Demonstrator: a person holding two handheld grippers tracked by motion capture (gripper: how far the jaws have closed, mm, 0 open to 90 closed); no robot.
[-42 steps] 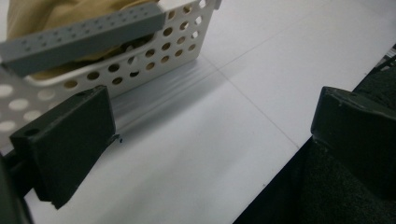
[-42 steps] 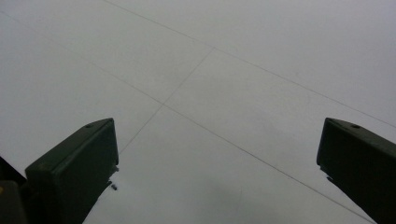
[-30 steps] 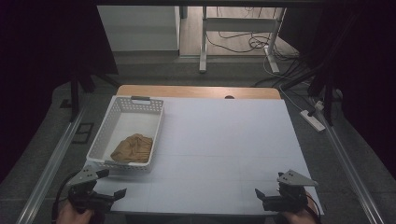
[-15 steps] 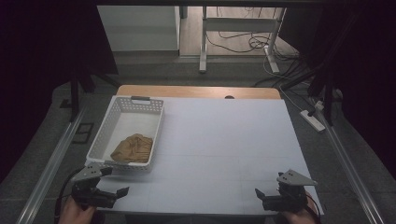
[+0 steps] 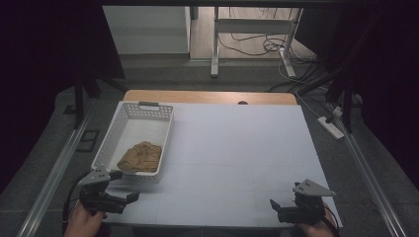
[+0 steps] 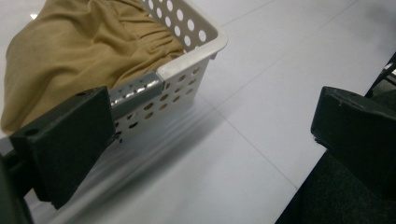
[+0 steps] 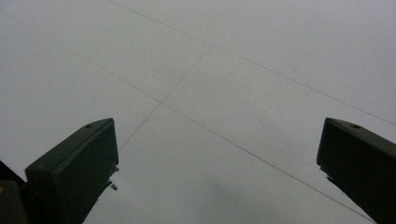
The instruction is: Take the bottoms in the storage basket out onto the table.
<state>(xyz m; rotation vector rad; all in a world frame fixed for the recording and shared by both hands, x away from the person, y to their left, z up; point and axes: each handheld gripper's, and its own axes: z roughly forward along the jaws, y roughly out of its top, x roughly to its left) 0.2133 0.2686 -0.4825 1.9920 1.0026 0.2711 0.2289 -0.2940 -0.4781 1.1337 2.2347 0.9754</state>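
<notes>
Left claw point(image 5: 126, 186) now nearer basket point(image 5: 165, 142)

Power strip point(image 5: 331, 128), floor cables point(image 5: 249, 47).

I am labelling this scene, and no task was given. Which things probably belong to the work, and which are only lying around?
Probably the work:
- white basket
- tan cloth inside it
- left gripper, open, nearest the basket
- right gripper, open

Lying around:
- power strip on the floor
- cables behind the table

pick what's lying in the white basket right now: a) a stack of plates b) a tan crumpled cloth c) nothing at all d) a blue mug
b: a tan crumpled cloth lies at the near end of the white perforated basket, and the left gripper view shows it piled against the basket wall.
</notes>
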